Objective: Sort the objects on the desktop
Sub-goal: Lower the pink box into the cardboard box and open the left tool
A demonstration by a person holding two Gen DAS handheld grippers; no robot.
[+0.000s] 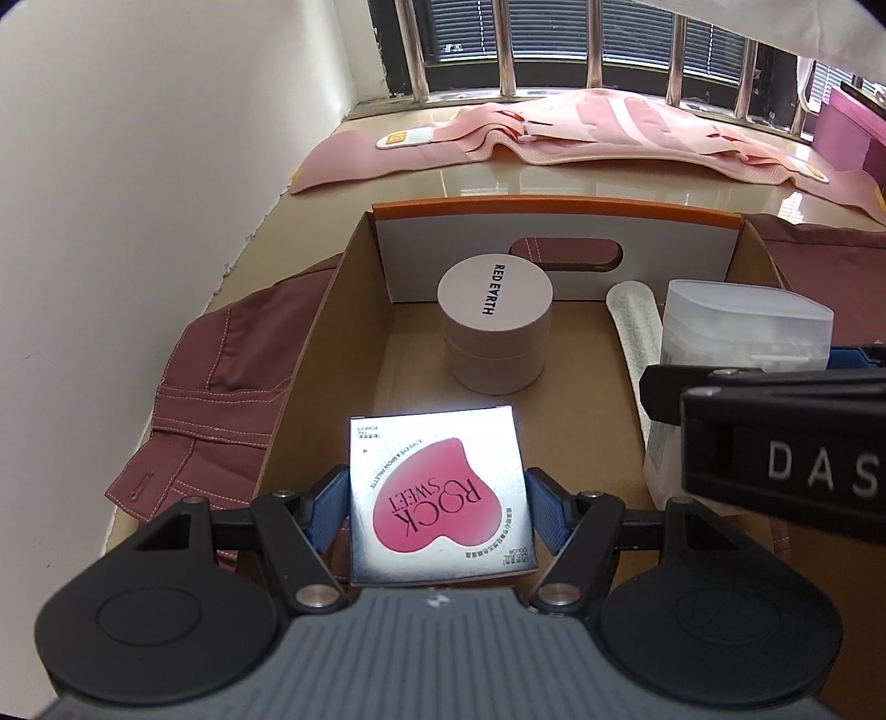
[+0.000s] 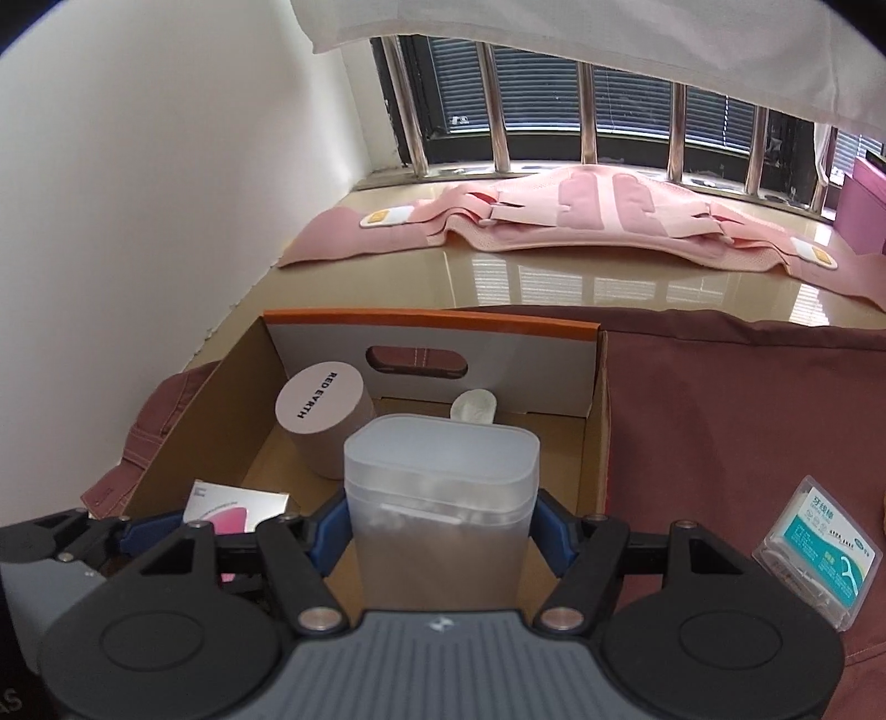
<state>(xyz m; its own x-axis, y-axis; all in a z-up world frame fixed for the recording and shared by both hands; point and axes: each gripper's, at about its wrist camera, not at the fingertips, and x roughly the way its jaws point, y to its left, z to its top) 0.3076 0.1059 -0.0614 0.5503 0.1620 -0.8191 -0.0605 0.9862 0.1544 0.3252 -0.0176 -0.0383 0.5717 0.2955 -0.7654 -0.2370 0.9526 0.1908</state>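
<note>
Nearest in the left wrist view, the left gripper (image 1: 438,501) is clamping a flat square palette box (image 1: 440,498) printed with a pink heart, its blue pads (image 1: 326,507) pressing both side edges. The box is hanging just over the near end of the open cardboard box (image 1: 310,354). At about 3 o'clock, the right gripper (image 1: 775,421) is reaching in sideways, partly covering the frosted plastic container (image 1: 742,327) it is carrying.

In the right wrist view, the right gripper (image 2: 440,526) is gripping that frosted plastic container (image 2: 440,498) upright between its blue pads (image 2: 332,526), above the right part of the cardboard box (image 2: 601,443). At 9 o'clock the left gripper (image 2: 144,526) is showing with the palette box (image 2: 238,507) in its grasp. At 4 o'clock, outside the cardboard box, a clear case of floss picks (image 2: 817,556) is lying on maroon fabric (image 2: 747,415).

Farther in, toward 12 o'clock, a round beige jar (image 1: 494,324) labelled RED EARTH is standing on the cardboard floor near the far wall, left of centre. A white patterned pad (image 1: 634,327) is leaning along the right wall, just beside the container. The far wall is carrying a handle cut-out (image 1: 565,255) and an orange top edge.

Beyond the cardboard box, at 12 o'clock, a pink support belt (image 1: 581,133) is lying spread across the glossy sill (image 1: 498,180) below the barred window (image 1: 554,44). At 9 o'clock, the maroon fabric (image 1: 221,387) is bunching beside the box.
</note>
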